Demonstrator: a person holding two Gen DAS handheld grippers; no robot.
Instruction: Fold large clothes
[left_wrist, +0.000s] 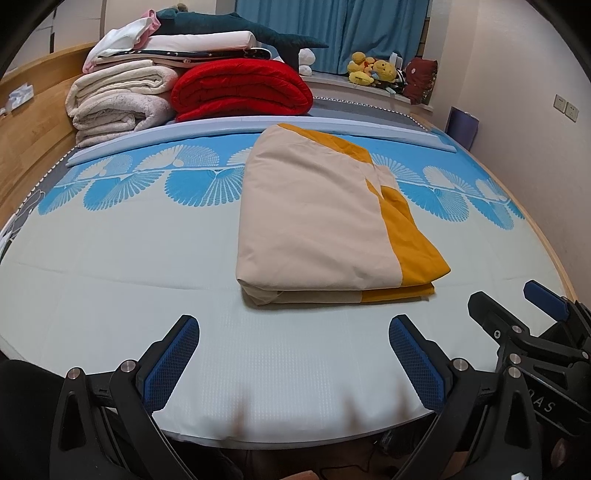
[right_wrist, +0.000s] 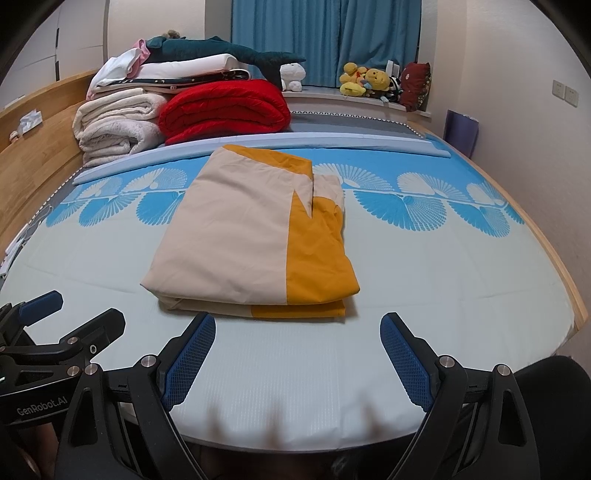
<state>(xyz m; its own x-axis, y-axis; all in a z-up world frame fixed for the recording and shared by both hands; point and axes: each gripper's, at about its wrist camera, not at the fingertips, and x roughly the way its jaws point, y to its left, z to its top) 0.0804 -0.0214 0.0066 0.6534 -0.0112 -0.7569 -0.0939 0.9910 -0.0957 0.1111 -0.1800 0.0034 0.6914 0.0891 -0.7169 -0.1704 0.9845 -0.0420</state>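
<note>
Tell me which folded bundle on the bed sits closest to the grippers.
The beige-and-mustard folded cover, lying alone mid-bed just ahead of both open grippers. The red quilt and the cream blankets are stacked far back by the headboard.

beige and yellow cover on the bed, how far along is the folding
Done, by the look of it: the beige and yellow cover lies on the bed as a neat, stacked rectangle with layered edges at the near side. In hand: nothing; the left gripper and right gripper hover short of it, jaws open and empty. Left: at most tidying the uneven yellow flap at the far right corner.
</note>
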